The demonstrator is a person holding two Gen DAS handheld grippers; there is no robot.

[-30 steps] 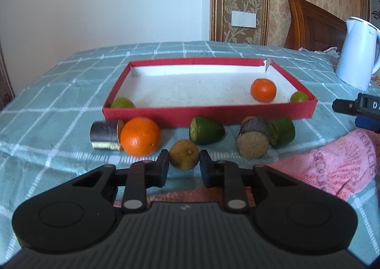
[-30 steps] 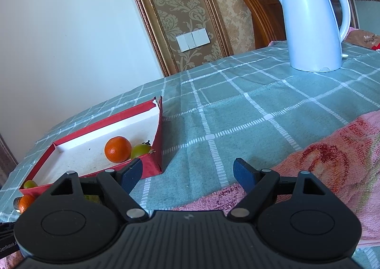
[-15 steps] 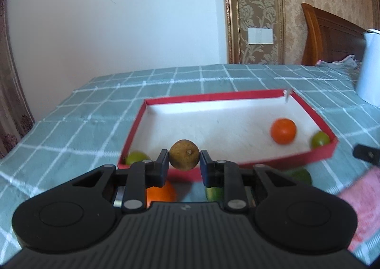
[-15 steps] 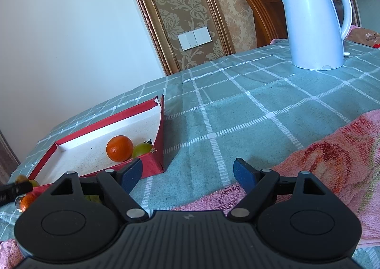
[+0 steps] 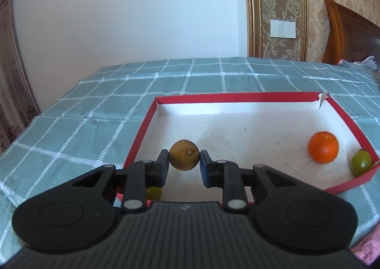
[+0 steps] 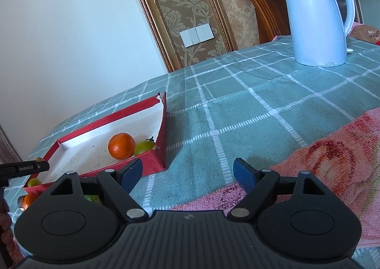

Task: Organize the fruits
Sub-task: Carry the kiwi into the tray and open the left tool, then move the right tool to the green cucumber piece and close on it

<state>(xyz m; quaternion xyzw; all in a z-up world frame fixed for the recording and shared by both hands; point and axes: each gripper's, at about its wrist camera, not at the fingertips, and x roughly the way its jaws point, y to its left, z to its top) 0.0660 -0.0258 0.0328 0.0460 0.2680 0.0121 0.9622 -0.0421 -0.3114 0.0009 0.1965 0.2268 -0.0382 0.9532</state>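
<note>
My left gripper [image 5: 184, 162] is shut on a small brown round fruit [image 5: 184, 155] and holds it above the near left part of the red tray [image 5: 237, 97] with a white floor. In the tray lie an orange [image 5: 323, 146], a green fruit [image 5: 361, 162] at the right corner and a green fruit [image 5: 154, 193] half hidden under my left finger. My right gripper [image 6: 188, 174] is open and empty, low over the tablecloth right of the tray [image 6: 159, 140]. The right wrist view shows the orange [image 6: 121, 146], a green fruit [image 6: 144, 147] and the left gripper's fingertip [image 6: 26, 167].
A white electric kettle [image 6: 317, 17] stands at the back right on the teal checked tablecloth [image 6: 237, 102]. A pink towel [image 6: 332, 164] lies at the near right. Outside the tray's near side another orange [image 6: 29, 199] and a green piece [image 6: 91, 197] show partly.
My left gripper has lifted the brown fruit from the cloth in front of the tray and carried it forward over the tray. The right gripper has barely moved.
</note>
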